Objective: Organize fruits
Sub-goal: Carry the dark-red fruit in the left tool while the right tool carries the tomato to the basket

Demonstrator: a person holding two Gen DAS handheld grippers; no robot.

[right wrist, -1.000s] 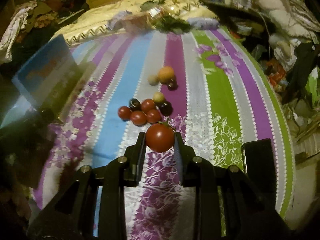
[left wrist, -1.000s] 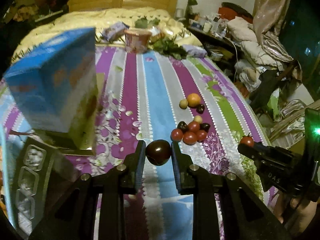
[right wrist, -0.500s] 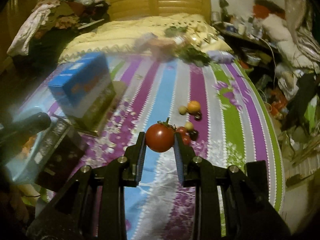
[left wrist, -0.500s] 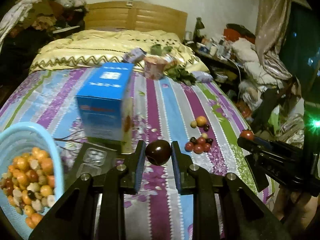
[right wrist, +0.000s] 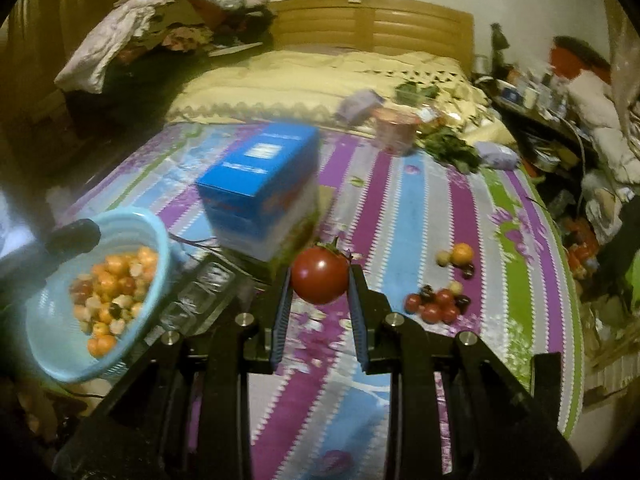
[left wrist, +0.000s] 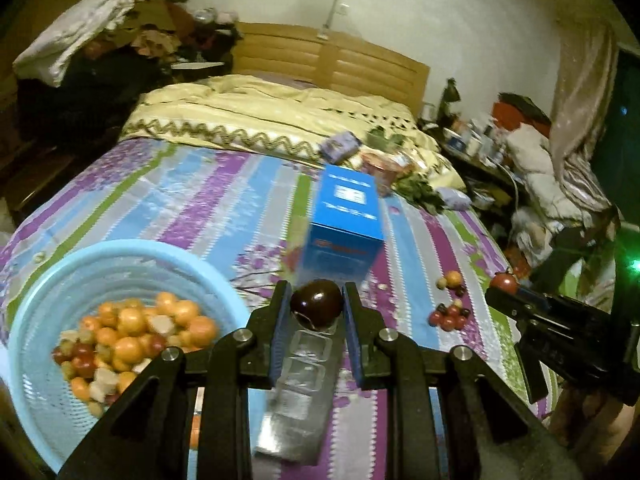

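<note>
Here the clear tray (left wrist: 298, 384) is the landmark: the left hand-held gripper (left wrist: 316, 307), clamped on a dark plum (left wrist: 316, 305), hangs directly over it; the right hand-held gripper (right wrist: 320, 280), clamping a red tomato (right wrist: 320, 278), lies farther right of the tray.

One basket (left wrist: 36, 304), one blue box (left wrist: 344, 232), two claws (left wrist: 316, 310)

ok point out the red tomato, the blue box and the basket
red tomato (right wrist: 320, 275), right wrist view, middle of its front, between the jaws
blue box (right wrist: 262, 160), right wrist view, top face
basket (left wrist: 128, 250), left wrist view, far rim
</note>
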